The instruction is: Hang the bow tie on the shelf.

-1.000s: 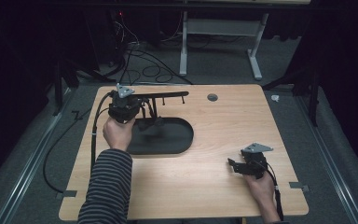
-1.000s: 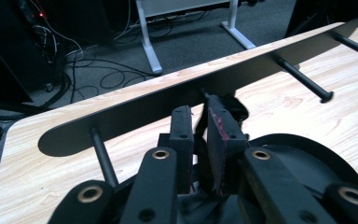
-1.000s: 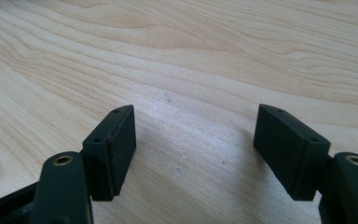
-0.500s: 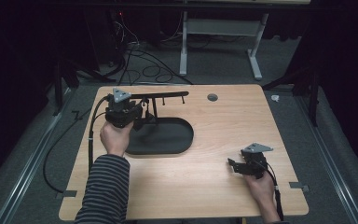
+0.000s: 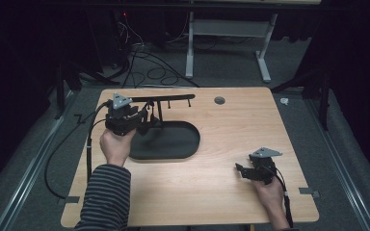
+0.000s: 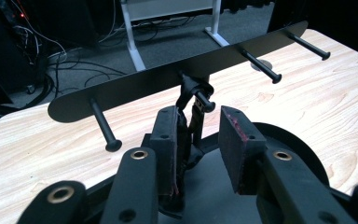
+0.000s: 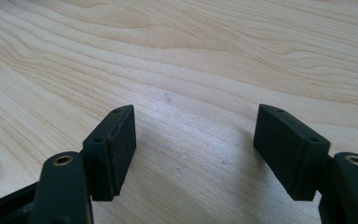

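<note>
A black stand with an oval base (image 5: 173, 144) and a long crossbar (image 5: 168, 98) stands at the table's left middle. In the left gripper view the crossbar (image 6: 135, 86) carries several pegs (image 6: 103, 127), and a small black piece (image 6: 192, 95) hangs from the middle peg. My left gripper (image 5: 144, 118) points at the stand's post. Its jaws have just been opening; the left gripper (image 6: 200, 128) stands open with the hanging piece between the pads, close to the left pad (image 6: 168, 135). My right gripper (image 5: 239, 169) rests open over bare wood near the front right, and the right gripper view shows nothing between the right gripper (image 7: 193, 128) pads.
The wooden table (image 5: 231, 130) has a round grommet hole (image 5: 219, 100) at its back edge. A black cable (image 5: 89, 144) trails off the table's left side. Beyond the far edge are a white desk frame (image 5: 226, 29) and floor cables (image 5: 149, 62).
The left hand has drawn slightly back from the stand, to the left and toward the person, and its jaws have spread wider. The right hand has not moved.
</note>
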Demonstrator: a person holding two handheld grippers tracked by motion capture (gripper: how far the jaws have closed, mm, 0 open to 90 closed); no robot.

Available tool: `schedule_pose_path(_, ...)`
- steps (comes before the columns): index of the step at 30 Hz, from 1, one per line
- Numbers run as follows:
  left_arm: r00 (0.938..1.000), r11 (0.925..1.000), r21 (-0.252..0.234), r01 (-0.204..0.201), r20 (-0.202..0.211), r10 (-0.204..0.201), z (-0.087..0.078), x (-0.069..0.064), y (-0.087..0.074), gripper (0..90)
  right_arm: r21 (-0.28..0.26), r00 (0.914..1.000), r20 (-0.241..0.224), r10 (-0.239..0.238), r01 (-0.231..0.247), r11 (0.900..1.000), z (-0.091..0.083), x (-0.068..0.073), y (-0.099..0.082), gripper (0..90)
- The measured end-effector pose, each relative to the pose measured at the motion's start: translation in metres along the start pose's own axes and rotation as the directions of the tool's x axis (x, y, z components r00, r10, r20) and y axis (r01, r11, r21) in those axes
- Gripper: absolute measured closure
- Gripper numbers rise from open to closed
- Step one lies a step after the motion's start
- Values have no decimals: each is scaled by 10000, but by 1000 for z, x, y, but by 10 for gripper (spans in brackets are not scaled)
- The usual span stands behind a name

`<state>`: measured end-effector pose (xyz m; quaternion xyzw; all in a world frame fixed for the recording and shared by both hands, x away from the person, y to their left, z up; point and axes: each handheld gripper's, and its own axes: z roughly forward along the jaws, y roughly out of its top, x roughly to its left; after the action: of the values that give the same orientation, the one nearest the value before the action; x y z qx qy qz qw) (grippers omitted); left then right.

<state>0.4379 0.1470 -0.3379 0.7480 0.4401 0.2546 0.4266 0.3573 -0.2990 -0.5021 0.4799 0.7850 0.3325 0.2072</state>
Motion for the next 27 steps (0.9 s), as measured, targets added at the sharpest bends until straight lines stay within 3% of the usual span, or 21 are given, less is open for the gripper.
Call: schedule_pose_path(27, 10000, 10000, 5, 23, -21, -23, -19, 1, -20, 638, -7, 10000, 8, -17, 17, 10000, 0, 0, 0, 313)
